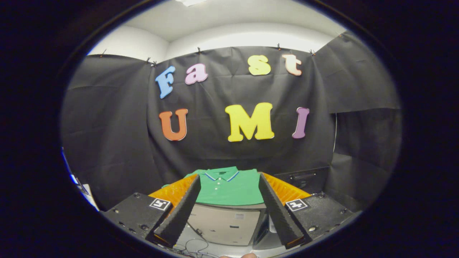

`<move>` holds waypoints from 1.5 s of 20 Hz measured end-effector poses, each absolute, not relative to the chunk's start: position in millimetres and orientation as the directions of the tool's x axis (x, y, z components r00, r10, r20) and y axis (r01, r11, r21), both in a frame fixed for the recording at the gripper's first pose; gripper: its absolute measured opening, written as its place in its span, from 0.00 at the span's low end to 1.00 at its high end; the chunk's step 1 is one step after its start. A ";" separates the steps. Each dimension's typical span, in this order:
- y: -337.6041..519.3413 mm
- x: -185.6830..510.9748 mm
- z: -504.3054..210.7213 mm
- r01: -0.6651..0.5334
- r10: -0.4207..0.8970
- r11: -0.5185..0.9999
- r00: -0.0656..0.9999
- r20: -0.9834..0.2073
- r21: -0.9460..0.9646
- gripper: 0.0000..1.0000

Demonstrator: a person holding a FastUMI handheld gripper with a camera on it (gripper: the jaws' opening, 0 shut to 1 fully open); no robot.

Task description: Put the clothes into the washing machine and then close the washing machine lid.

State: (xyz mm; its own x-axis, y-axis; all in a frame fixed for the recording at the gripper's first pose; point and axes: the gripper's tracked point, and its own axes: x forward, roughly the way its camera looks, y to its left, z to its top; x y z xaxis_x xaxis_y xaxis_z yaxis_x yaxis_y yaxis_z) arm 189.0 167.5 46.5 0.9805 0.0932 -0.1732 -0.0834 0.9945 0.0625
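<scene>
A green polo shirt (229, 188) with a striped collar lies flat on an orange surface (287, 190), beyond my fingers and between their lines of sight. My gripper (229, 179) is open, its fingers spread wide with nothing between them, held back from the shirt. Below the shirt, between the fingers, a pale box-like front (224, 224) of an appliance or cabinet stands under the orange surface. Whether it is the washing machine I cannot tell.
Black cloth walls (107, 136) close the booth behind and to both sides. A dark box (304, 179) sits to the right of the orange surface. Thin cables (195, 247) lie on the floor near the fingers' base.
</scene>
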 end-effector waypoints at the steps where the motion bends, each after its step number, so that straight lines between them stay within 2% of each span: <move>1: 174.8 201.6 44.3 -0.091 0.106 0.993 0.971 -0.216 0.076 1.00; 8: 212.0 297.1 -1.8 -0.199 0.186 0.980 0.861 -0.473 0.023 1.00; 11: 229.2 333.0 -30.6 -0.236 0.208 0.971 0.746 -0.632 0.041 1.00; 13: 243.9 350.8 -41.3 -0.263 0.244 0.961 0.674 -0.697 0.081 1.00; 15: 246.4 370.5 -56.0 -0.268 0.224 0.961 0.601 -0.767 0.071 0.99; 25: 244.6 447.1 -130.5 -0.238 0.104 0.971 0.322 -0.941 0.025 0.99; 30: 241.8 463.3 -163.6 -0.222 0.031 0.975 0.245 -0.969 -0.025 0.98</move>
